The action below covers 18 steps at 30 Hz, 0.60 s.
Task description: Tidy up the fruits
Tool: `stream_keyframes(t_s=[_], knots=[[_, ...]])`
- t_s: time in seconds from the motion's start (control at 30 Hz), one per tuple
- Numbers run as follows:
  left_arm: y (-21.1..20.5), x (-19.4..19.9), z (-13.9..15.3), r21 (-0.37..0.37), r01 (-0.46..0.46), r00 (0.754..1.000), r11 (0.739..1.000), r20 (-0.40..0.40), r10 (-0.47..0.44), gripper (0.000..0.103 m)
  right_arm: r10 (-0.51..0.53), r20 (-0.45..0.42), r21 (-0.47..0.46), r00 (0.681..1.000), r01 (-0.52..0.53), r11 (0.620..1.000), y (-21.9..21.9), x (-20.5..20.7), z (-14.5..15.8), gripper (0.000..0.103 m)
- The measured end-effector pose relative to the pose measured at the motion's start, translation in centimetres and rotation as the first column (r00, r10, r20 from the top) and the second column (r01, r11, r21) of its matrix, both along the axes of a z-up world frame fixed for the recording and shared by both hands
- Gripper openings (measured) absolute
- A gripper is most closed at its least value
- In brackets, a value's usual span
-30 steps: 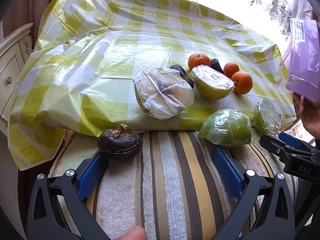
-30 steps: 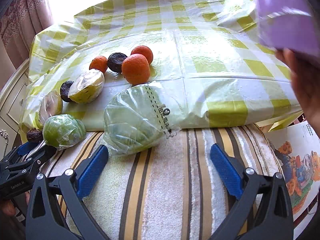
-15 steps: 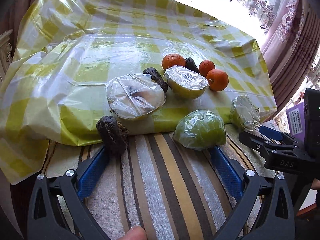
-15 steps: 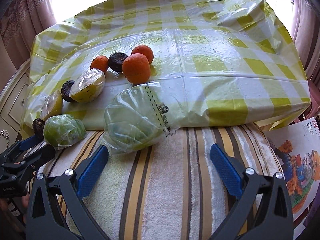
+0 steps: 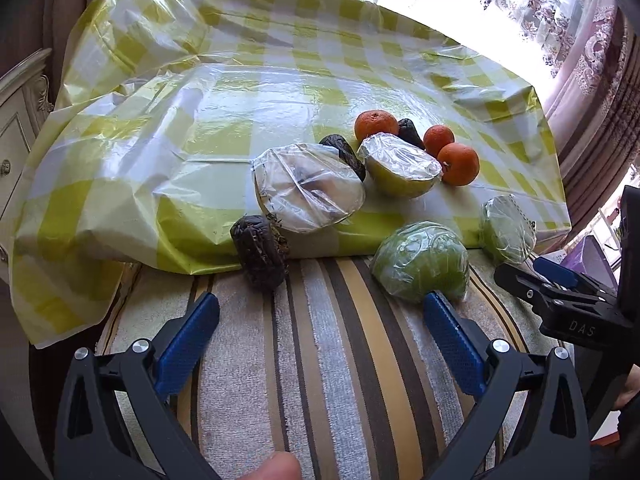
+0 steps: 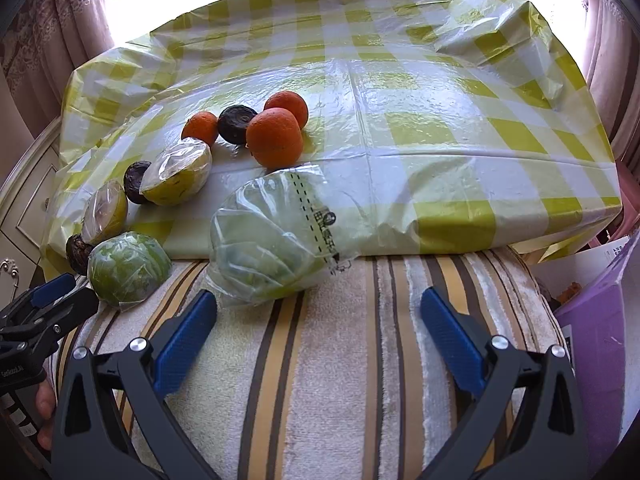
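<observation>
- The left gripper (image 5: 322,334) hangs low over the striped towel (image 5: 320,360), fingers (image 5: 188,344) spread wide and holding nothing
- The right gripper (image 6: 318,330) sits level with it to the right, its fingers (image 6: 450,340) likewise spread and empty
- The fruits lie in a loose diagonal row, part on the towel's far edge and part on the checked plastic cloth (image 6: 400,100) behind it
- Nearest the right gripper is the bagged green fruit (image 6: 268,244), just ahead of and beside its left finger, off-centre to the left; its long axis runs across the view, the loose bag tail trailing right
- The wrapped green half (image 5: 420,260) lies directly ahead of the left gripper's right finger, very near the tip, while the dark wrinkled fruit (image 5: 260,250) sits ahead between the fingers, left of centre
- Farther back on the cloth are two film-covered halves (image 5: 308,188), more dark fruits and three oranges (image 6: 274,142), well apart from both grippers
- Judging by this, each gripper needs a small sideways shift to centre on its nearest fruit
</observation>
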State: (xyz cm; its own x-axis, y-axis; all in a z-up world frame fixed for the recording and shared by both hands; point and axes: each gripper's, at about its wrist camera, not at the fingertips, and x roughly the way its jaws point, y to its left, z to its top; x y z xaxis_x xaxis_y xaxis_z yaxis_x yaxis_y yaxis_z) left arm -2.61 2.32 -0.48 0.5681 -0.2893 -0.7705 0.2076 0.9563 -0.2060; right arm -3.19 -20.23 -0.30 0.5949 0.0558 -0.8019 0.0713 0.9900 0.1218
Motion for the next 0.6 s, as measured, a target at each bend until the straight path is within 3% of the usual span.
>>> stream_keyframes(t_s=[0.6], knots=[[0.59, -1.03, -0.03, 0.043, -0.063, 0.998, 0.997, 0.023, 0.062, 0.099, 0.0, 0.0, 0.0, 1.0, 0.0, 1.0, 0.0, 0.0, 0.0, 0.102]])
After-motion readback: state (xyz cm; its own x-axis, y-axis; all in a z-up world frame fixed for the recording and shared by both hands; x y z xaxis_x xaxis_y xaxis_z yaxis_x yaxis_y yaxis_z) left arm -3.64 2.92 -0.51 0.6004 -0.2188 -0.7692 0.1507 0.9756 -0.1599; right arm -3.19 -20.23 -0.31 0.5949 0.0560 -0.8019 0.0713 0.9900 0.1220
